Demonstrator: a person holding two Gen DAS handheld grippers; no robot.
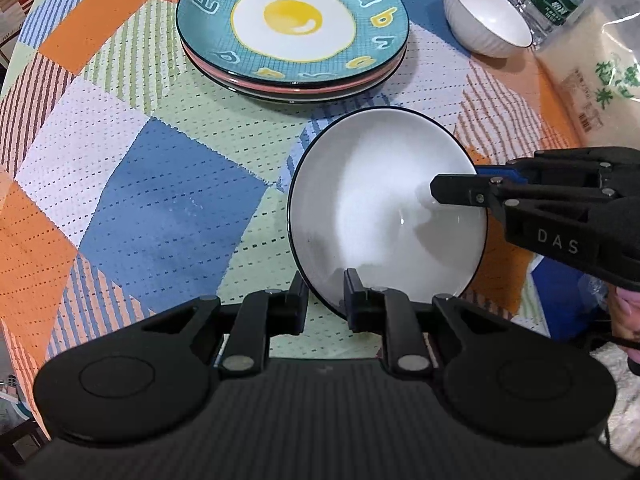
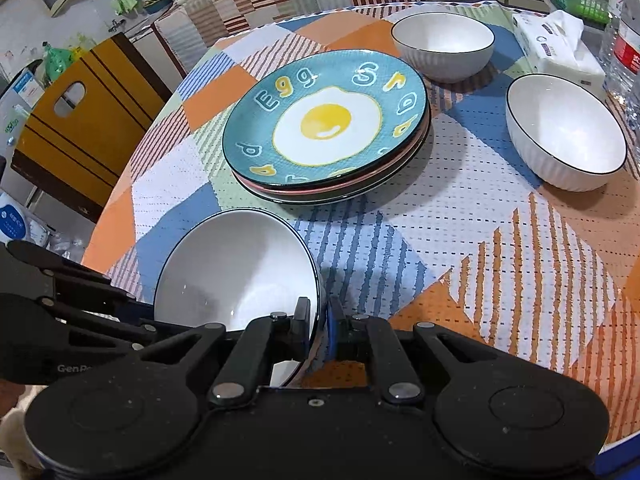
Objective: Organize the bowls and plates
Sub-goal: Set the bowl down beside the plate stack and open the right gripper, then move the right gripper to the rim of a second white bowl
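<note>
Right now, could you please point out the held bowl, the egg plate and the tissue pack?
held bowl (image 1: 372, 184): left wrist view, inner wall.
egg plate (image 2: 326, 120): right wrist view, painted yolk.
tissue pack (image 2: 560, 46): right wrist view, top face.

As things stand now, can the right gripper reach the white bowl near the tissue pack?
Probably not yet. The right gripper is shut on the rim of the held bowl, which the left gripper also holds; the far bowl stands unobstructed beyond the plate stack.
</note>
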